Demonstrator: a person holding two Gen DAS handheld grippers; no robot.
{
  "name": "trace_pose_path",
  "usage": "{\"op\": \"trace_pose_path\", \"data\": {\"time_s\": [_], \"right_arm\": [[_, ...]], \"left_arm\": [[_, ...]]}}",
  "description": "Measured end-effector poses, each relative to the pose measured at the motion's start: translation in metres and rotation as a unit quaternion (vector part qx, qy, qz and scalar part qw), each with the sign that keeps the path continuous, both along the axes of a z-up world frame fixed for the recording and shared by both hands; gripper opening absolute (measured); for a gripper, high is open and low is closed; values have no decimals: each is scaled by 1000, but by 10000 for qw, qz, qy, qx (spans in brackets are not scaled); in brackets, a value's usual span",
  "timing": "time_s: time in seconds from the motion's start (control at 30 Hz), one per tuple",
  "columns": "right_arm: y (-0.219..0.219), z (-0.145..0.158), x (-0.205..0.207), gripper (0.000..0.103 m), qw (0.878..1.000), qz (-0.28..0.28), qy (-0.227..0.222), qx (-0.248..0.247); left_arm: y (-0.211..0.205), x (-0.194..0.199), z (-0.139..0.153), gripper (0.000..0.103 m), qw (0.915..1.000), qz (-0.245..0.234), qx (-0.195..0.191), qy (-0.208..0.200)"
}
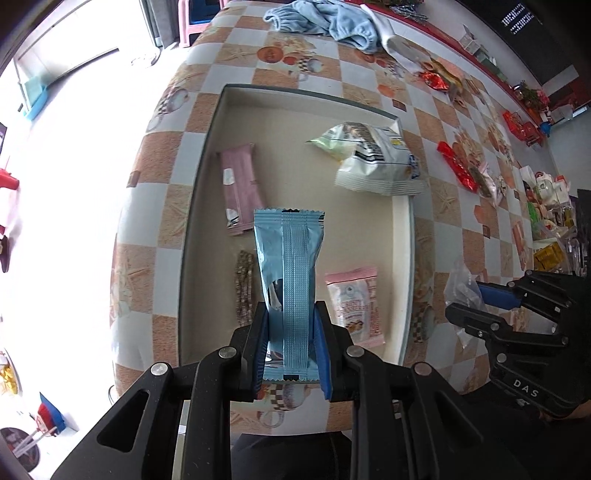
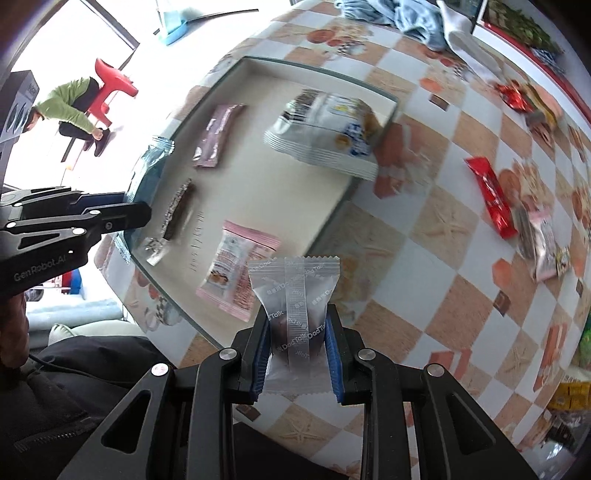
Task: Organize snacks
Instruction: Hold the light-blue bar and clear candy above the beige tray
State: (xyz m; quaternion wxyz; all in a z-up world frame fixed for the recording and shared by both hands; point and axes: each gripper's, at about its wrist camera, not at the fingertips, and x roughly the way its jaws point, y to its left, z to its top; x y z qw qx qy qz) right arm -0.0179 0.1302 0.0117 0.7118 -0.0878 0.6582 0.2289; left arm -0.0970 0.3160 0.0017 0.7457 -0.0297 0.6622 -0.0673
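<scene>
My left gripper (image 1: 291,314) is shut on a light blue snack bar wrapper (image 1: 290,266) and holds it above the near end of a shallow beige tray (image 1: 207,147). In the tray lie a pink bar (image 1: 240,184), a white chip bag (image 1: 376,162), a dark crumbly bar (image 1: 243,284) and a pink snack pouch (image 1: 356,306). My right gripper (image 2: 297,314) is shut on a clear-wrapped dark snack (image 2: 295,295) above the table, just right of the tray (image 2: 332,218). The right gripper (image 1: 476,299) shows in the left view, and the left gripper (image 2: 136,210) in the right view.
The checkered table (image 2: 443,229) carries a red bar (image 2: 491,195), more loose snacks along the right side (image 1: 480,177) and a blue cloth (image 1: 325,18) at the far end. A person in green (image 2: 66,107) crouches by a red stool beyond the table.
</scene>
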Motion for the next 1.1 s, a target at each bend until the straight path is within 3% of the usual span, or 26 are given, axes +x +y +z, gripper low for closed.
{"op": "trace_pose_path", "data": {"time_s": [1.1], "right_arm": [[71,-4,9,29,9997,217,-29,-68]], "left_arm": [[52,0,-9,25,9999,15,-27,153]]}}
